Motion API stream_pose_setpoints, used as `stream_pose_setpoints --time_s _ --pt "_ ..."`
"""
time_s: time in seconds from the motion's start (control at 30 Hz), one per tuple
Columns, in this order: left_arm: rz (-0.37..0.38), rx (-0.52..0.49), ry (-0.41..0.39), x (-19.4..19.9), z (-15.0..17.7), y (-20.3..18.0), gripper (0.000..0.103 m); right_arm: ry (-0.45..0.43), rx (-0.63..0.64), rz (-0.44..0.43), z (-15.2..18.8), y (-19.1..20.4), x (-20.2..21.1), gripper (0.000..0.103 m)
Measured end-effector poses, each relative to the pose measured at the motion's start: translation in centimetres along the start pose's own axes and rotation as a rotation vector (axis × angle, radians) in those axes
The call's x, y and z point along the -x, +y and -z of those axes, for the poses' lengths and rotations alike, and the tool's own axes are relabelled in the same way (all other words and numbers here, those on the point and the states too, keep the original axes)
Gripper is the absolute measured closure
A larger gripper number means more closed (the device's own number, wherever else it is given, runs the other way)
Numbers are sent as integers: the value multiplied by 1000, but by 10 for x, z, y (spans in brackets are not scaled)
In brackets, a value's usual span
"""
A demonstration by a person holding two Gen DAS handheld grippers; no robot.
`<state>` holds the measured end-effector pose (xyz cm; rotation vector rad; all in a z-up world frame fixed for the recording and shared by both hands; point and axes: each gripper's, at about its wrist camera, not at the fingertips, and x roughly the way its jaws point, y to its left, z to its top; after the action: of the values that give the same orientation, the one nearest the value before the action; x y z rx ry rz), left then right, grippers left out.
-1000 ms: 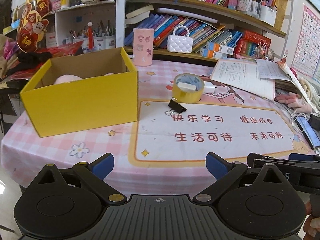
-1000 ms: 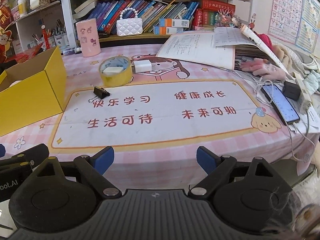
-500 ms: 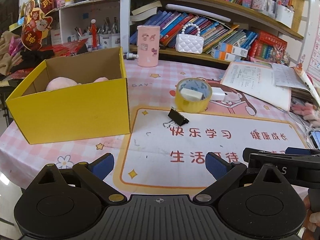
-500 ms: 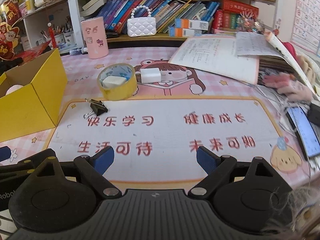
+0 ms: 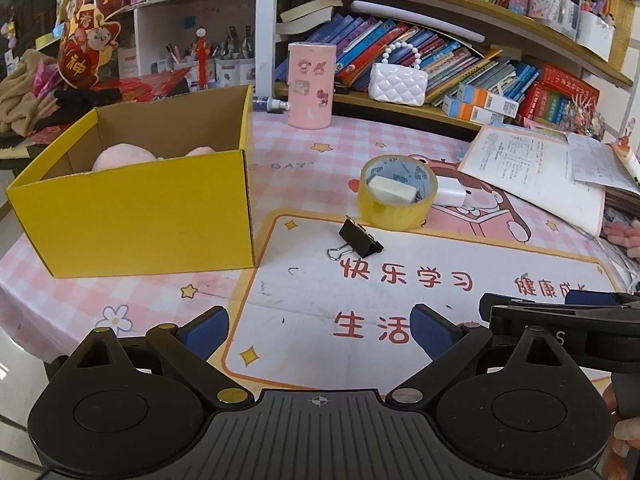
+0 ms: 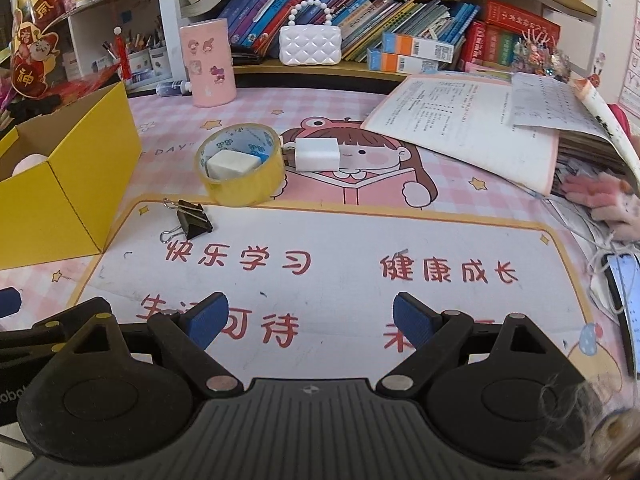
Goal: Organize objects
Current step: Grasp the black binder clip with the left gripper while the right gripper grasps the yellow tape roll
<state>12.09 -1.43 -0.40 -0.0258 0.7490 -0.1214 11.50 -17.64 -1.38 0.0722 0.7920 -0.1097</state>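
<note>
- Holding nothing, left gripper (image 5: 318, 330) and right gripper (image 6: 308, 316) hover wide open.
- 1 pink item (image 5: 120, 158) sits in yellow box (image 5: 136, 216).
- Left out: binder clip (image 6: 194, 220), tape roll (image 6: 240, 170), charger (image 6: 316, 155) at 12 o'clock.

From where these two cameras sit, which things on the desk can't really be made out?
- Pink soft thing in the yellow box: left view, the box's front wall hides most of it.
- White block inside the tape roll: both views, the ring covers its lower part.
- Phone: right view, cut off by the picture's edge.
- Print on the open workbook: both views, too small to read.
- Pile under the workbook: covered by its pages.
</note>
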Motion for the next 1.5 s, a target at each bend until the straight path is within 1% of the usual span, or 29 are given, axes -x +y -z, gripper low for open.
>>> stream_pose_setpoints --time_s 0.23,0.3,0.47,0.6,0.7,0.87,0.93,1.13,1.27,1.37,1.47,1.5 --pt "-8 17 9 -13 -4 -5 6 -1 33 -9 -10 -3 -12 13" --pt "-5 11 11 -18 -6 -7 8 0 35 -9 -13 -6 -15 13" --pt "0 -15 4 -28 -13 -11 9 -9 49 -5 -19 -10 -23 13" --pt "-2 -20 -2 -39 -19 -12 12 -6 55 -8 -27 -11 -31 13" --pt "-3 -26 10 -51 -24 -12 14 -29 67 -12 -34 -11 -37 13" --pt "-3 -28 3 -66 -34 -13 14 -65 82 -15 -48 -13 -48 13" --pt "-3 -32 11 -73 -36 -14 18 -81 89 -15 -53 -14 -52 13" --pt "1 -27 22 -94 -46 -17 18 -110 101 -24 -67 -15 -65 13" --pt "22 -72 17 -105 -51 -23 18 -108 99 -35 -75 -16 -74 13" --pt "33 -118 33 -116 -53 -27 20 -107 103 -50 -81 -16 -80 13" --pt "60 -166 47 -127 -54 -34 23 -107 107 -57 -84 -17 -83 13" --pt "63 -186 51 -130 -54 -36 26 -105 106 -59 -85 -17 -85 13"
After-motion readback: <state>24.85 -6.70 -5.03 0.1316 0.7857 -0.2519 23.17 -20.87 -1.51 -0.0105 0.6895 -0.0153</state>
